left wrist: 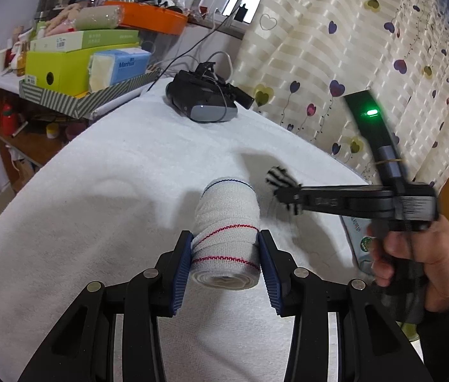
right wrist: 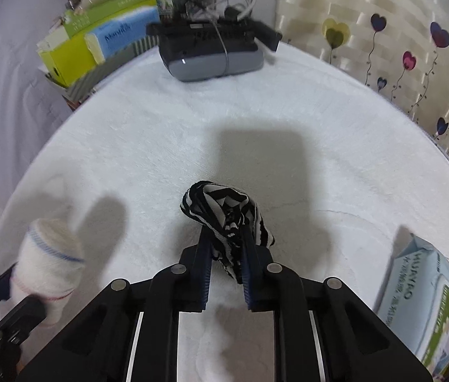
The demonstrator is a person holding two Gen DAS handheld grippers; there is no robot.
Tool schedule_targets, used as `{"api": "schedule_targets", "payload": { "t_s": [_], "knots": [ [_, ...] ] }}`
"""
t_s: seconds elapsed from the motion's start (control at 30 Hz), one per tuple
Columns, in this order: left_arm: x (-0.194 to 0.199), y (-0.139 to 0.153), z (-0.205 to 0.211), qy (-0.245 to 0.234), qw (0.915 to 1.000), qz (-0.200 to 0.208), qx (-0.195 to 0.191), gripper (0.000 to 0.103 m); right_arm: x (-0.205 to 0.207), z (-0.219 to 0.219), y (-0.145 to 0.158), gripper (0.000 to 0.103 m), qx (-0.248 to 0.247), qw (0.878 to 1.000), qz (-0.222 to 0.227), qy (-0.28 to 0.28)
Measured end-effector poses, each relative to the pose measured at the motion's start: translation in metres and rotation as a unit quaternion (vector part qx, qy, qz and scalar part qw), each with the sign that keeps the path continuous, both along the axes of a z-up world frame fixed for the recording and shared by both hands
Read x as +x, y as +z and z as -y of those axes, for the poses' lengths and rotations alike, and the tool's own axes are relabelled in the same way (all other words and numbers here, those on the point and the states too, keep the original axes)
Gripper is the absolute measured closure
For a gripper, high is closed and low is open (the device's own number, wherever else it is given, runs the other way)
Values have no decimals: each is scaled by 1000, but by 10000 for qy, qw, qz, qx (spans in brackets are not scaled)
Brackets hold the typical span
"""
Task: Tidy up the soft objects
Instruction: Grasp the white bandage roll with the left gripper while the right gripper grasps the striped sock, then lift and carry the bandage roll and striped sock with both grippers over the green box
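Left hand-held gripper (left wrist: pixel 226 258): clamped on the bandage roll (left wrist: pixel 227 222), blue pads pressing both sides, low centre of the left view.
Bandage roll: white with red and blue stitched lines, held over the white towel (left wrist: pixel 113 175) on the desk.
Right hand-held gripper (right wrist: pixel 224 251): clamped on the striped cloth (right wrist: pixel 224 213).
Striped cloth: black-and-white, bunched, at 3 o'clock of the roll in the left view.
Headset (right wrist: pixel 211 47): at 12 o'clock, far edge.
Wipes pack (right wrist: pixel 422 302): at 4 o'clock in the right view.
Person's hand (left wrist: pixel 422 264): grips the right handle.
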State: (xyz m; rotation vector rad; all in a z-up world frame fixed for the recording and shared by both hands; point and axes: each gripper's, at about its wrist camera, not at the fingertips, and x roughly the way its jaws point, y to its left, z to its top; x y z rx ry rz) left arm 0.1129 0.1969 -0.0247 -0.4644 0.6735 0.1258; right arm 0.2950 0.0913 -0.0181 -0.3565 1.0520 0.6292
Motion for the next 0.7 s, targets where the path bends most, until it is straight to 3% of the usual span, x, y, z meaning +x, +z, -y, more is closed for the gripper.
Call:
{"api": "schedule_targets", "payload": {
  "t_s": [0.4,0.7],
  "knots": [
    [-11,28,36,-220,9990,152,365,63,-73,56,62,86,595,9950,802,65],
    [-32,62,95,-592,9951,430,667,63,-124,120,89,86,1012,9874,1213,-130]
  ]
}}
